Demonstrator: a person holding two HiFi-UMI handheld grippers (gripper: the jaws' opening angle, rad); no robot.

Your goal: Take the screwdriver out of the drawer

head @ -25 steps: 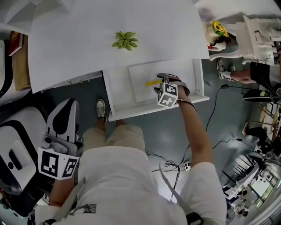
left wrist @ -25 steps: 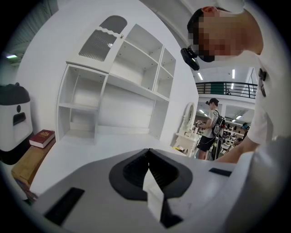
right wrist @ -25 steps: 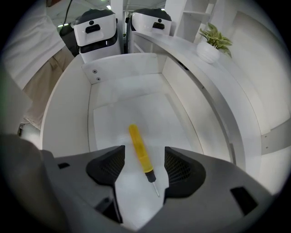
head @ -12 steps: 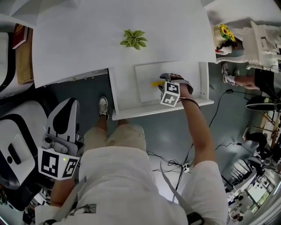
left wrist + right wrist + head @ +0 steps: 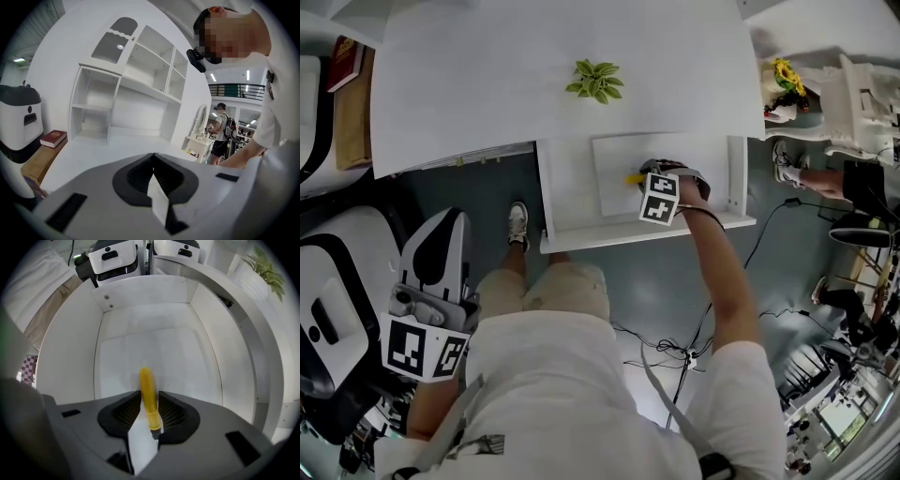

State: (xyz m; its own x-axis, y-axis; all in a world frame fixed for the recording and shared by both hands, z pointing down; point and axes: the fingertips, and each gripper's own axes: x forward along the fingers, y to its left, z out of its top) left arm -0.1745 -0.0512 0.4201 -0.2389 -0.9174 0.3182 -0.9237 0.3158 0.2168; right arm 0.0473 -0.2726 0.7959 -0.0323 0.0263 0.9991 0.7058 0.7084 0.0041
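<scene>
Yellow screwdriver in drawer sits btwn R gripper jaws, which just closed in, pads now pinching its handle.

Drawer open overhead; its walls bound the sides.

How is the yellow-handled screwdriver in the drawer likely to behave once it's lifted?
The screwdriver looks rigid, so it probably won't flex. Its round, smooth yellow handle could roll on the drawer floor or swivel between the pads. The right gripper has just been closing its jaws on that handle, which looks slim and likely light.
</scene>
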